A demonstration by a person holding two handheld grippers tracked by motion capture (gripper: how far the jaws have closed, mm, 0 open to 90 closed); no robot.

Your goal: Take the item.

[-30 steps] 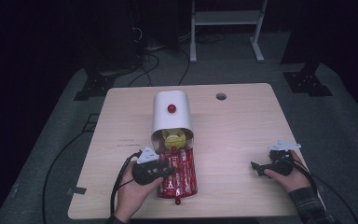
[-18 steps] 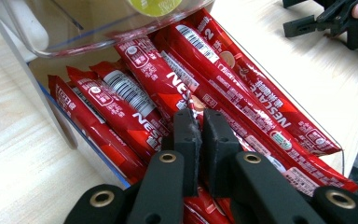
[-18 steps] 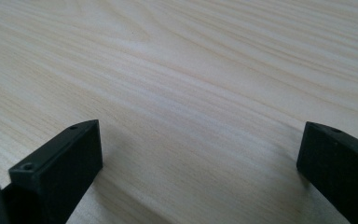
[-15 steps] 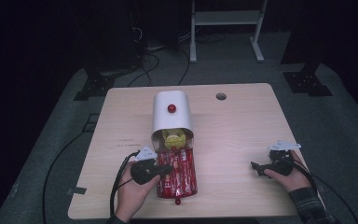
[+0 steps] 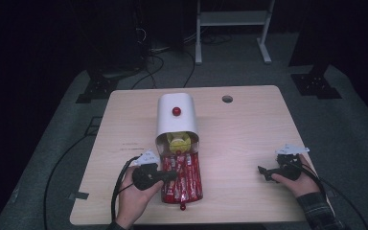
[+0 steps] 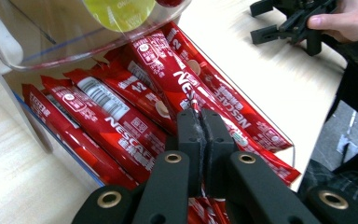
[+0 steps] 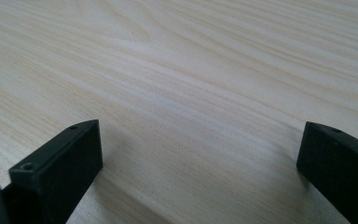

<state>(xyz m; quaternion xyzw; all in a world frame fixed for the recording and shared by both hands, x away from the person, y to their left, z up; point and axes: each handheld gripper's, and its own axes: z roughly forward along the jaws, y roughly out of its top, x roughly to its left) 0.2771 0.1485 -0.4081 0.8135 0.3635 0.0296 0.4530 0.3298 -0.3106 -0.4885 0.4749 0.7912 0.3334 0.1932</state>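
Tongs [image 6: 203,122] on the left are clamped on one red Nescafé stick sachet [image 6: 182,77], one of about seven visible in the clear plastic tray [image 5: 181,175] at the mouth of the white rounded dispenser box [image 5: 176,115]. One yellow-green capsule [image 5: 178,142] sits inside. Right tongs [image 7: 200,158] stand wide apart, resting on the pale wooden bench [image 5: 249,143].

Hidden and cut-off parts at the table's near edge

The left gripper [image 6: 203,140] covers the near ends of the red sachets [image 6: 121,116] in its own view, where a thin red edge seems pinched between its closed jaws; the yellow-green disc [image 6: 119,9] is cut by the top edge; the right gripper [image 7: 196,172] shows only two jaw tips; the small red thing [image 5: 182,207] by the clear drawer [image 5: 197,195] is too small to tell
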